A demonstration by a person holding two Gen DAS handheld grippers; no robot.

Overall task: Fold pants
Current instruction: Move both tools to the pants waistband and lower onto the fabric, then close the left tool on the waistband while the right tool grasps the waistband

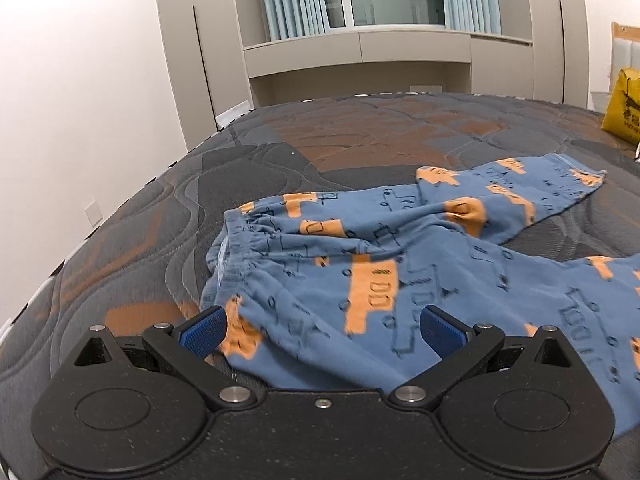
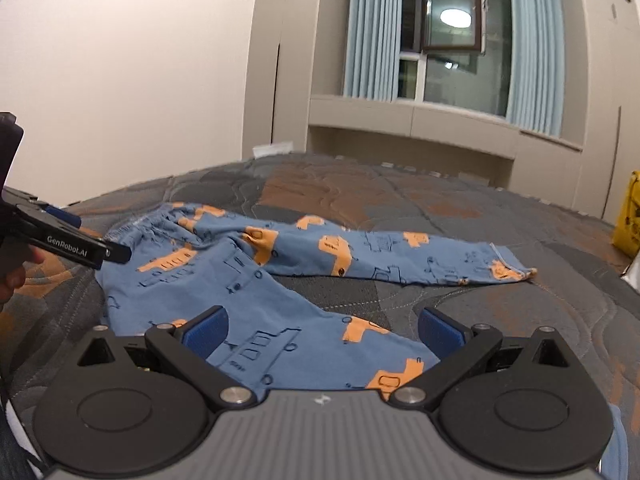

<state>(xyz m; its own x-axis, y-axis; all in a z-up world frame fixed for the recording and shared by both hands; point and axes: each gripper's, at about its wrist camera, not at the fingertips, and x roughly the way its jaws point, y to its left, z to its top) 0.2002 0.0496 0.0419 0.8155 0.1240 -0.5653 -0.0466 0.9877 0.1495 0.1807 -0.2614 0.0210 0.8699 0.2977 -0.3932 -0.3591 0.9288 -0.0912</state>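
Blue pants (image 1: 360,264) spread beneath both gaping tools

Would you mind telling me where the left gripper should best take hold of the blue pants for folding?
Probably at the gathered waistband, its near corner. The pants lie spread on the mattress with the waistband at the left and both legs running off to the right. The left gripper, jaws open, already hovers beside that end, so come in low from the near side.

I'm holding my left claw (image 1: 322,326) spread wide over the blue pants (image 1: 400,276) lying on the bed (image 1: 160,208).
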